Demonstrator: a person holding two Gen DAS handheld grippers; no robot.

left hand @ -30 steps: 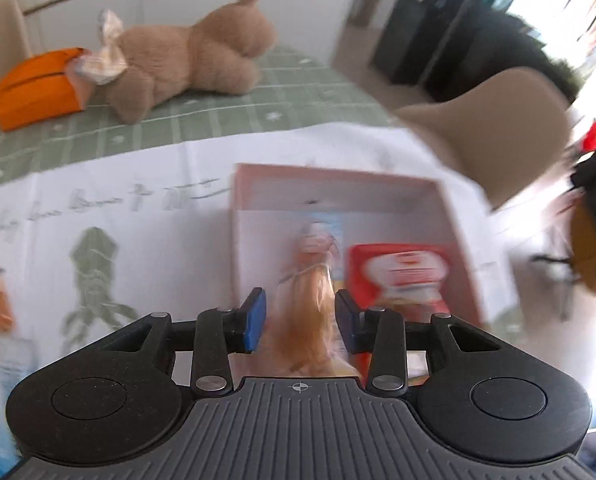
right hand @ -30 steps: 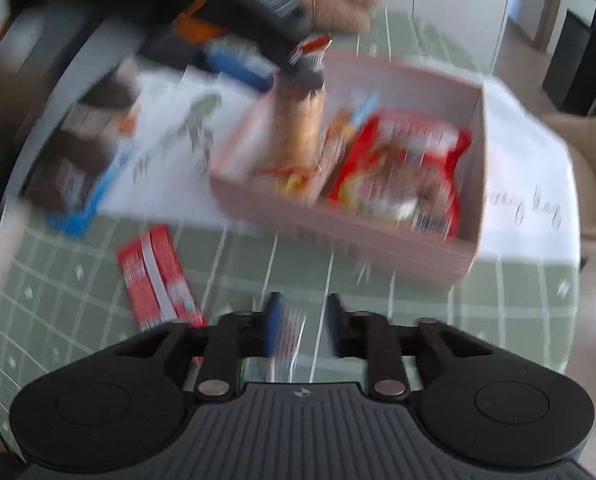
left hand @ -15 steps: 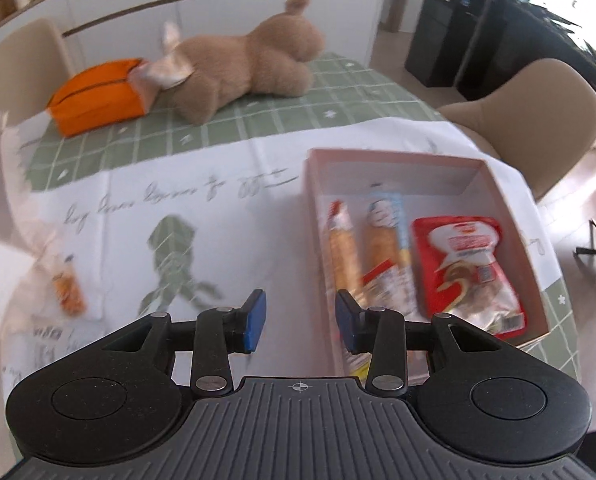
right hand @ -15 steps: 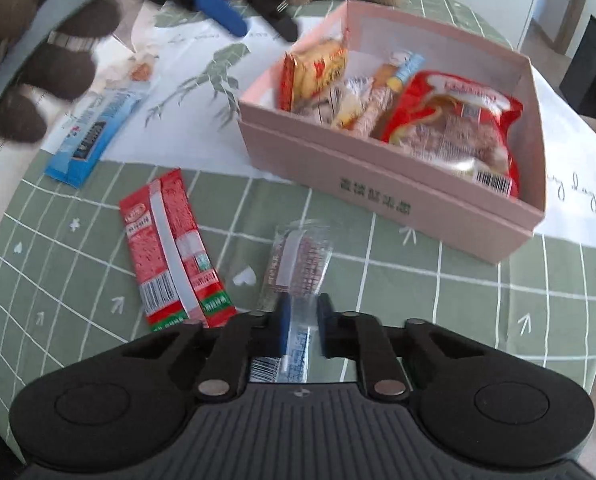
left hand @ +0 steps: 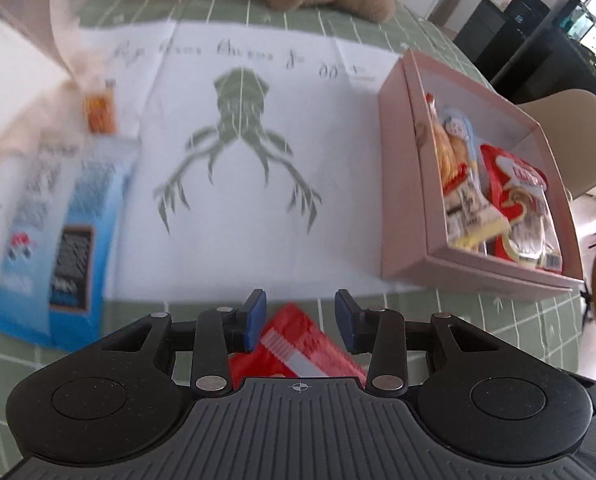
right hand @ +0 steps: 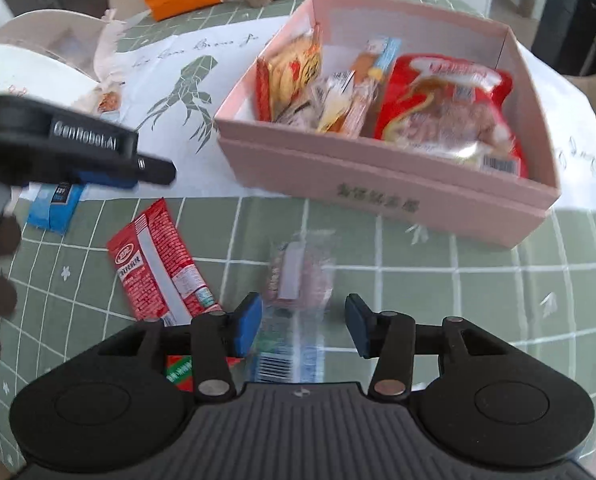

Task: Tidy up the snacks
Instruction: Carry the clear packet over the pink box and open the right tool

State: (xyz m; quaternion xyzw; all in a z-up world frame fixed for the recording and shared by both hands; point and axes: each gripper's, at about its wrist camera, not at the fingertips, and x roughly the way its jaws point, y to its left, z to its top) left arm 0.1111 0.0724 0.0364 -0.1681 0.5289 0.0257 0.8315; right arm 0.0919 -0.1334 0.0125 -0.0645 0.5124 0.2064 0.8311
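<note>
Your left gripper (left hand: 300, 320) hangs over red sachet (left hand: 298, 350) on green checked cloth, jaws apart, nothing between pads. Your right gripper (right hand: 303, 328) likewise spread wide, clear wrapped snack (right hand: 298, 276) lying just beyond and between its tips, untouched. Pink box (right hand: 382, 184) sits far right, already holding red bag (right hand: 446, 112) and several packets. Blue packet (left hand: 58, 240) lies near left on white printed sheet (left hand: 238, 200).
</note>
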